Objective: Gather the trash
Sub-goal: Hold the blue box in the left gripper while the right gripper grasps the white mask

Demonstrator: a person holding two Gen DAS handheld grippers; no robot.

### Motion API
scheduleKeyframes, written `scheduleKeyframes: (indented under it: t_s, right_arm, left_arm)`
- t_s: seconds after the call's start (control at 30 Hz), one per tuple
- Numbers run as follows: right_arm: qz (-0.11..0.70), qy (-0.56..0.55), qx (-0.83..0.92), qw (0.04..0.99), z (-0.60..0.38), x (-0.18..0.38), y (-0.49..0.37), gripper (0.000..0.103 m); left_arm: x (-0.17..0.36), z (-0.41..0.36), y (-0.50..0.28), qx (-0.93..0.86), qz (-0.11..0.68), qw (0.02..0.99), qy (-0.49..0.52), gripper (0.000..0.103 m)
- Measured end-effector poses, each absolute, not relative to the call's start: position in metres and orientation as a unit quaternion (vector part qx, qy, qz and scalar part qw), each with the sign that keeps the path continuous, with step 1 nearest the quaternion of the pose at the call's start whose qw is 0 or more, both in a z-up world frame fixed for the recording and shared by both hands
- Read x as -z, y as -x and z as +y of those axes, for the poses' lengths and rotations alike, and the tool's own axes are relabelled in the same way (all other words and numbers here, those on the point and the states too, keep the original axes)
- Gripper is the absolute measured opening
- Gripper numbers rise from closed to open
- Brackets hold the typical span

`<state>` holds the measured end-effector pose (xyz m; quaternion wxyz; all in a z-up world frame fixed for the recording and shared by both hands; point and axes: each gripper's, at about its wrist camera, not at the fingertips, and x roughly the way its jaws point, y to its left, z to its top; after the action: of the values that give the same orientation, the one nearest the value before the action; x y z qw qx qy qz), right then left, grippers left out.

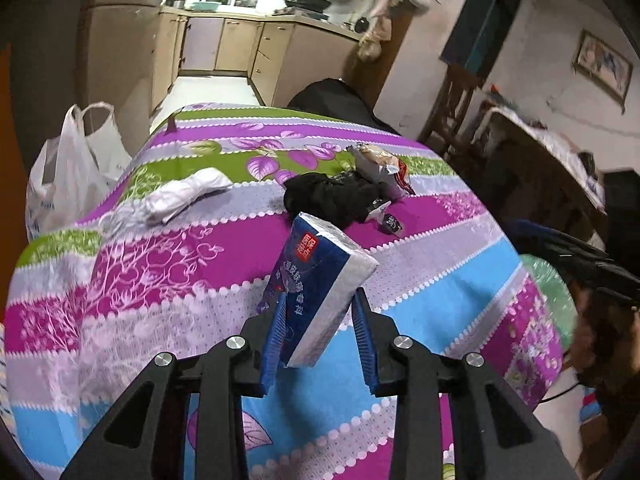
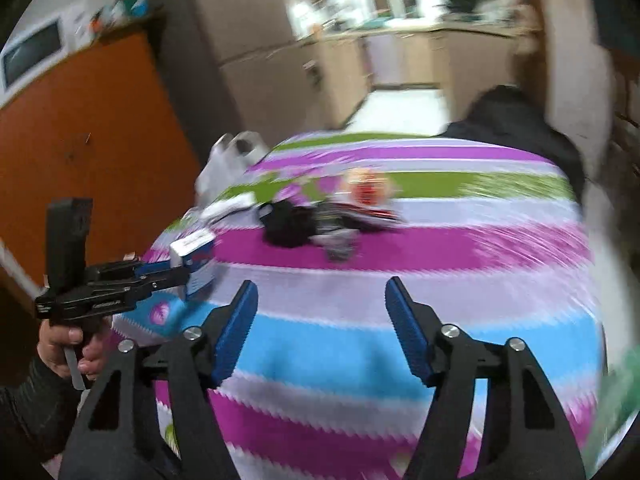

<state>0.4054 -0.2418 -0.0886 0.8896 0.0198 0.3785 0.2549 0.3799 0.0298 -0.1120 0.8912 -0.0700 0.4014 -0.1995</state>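
The blue tissue pack [image 1: 320,292] is clamped between the blue pads of the left gripper [image 1: 320,320], lifted clear of the striped cloth [image 1: 168,280] on the counter and tilted with its top toward one o'clock. The pads bite only its lower part, so the hold looks shallow; carry it slowly and keep the wrist from rolling, or the pack may lever out.

The likely destination is the white plastic bag [image 1: 68,176] hanging off the counter's edge at about nine o'clock in the left wrist view. Bring the pack over the bag's mouth before letting go, low enough that it drops inside rather than onto the rim.

The rest of the trash sits past the pack at twelve to one o'clock: a black crumpled bag [image 1: 336,200], a snack wrapper [image 1: 380,168] touching its far side, a small dark wrapper [image 1: 390,224] just beside it, and a white crumpled piece [image 1: 180,196] at eleven o'clock.

The right gripper [image 2: 320,316] stands roughly half open with nothing between its pads; its view is blurred. It could best hold the bag's mouth open, keeping clear of the left hand [image 2: 68,344]
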Motion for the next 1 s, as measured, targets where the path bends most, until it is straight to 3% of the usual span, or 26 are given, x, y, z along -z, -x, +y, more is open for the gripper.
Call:
scheduleKeyframes:
  t_s: [0.87,0.97,1.0]
  right_arm:
    - [0.409,0.083,-0.272,0.867,-0.137,0.137,-0.495,0.062]
    - [0.418,0.093,-0.269,0.863,-0.129,0.148,-0.495,0.056]
    - [0.422,0.102,-0.269,0.860,-0.126,0.152,-0.493,0.047]
  left_arm:
    - [0.106,0.063,-0.378,0.168,0.384,0.898,0.133,0.034]
    - [0.108,0.063,-0.377,0.163,0.387,0.898,0.131,0.034]
    - [0.109,0.062,-0.376,0.163,0.388,0.898,0.131,0.034]
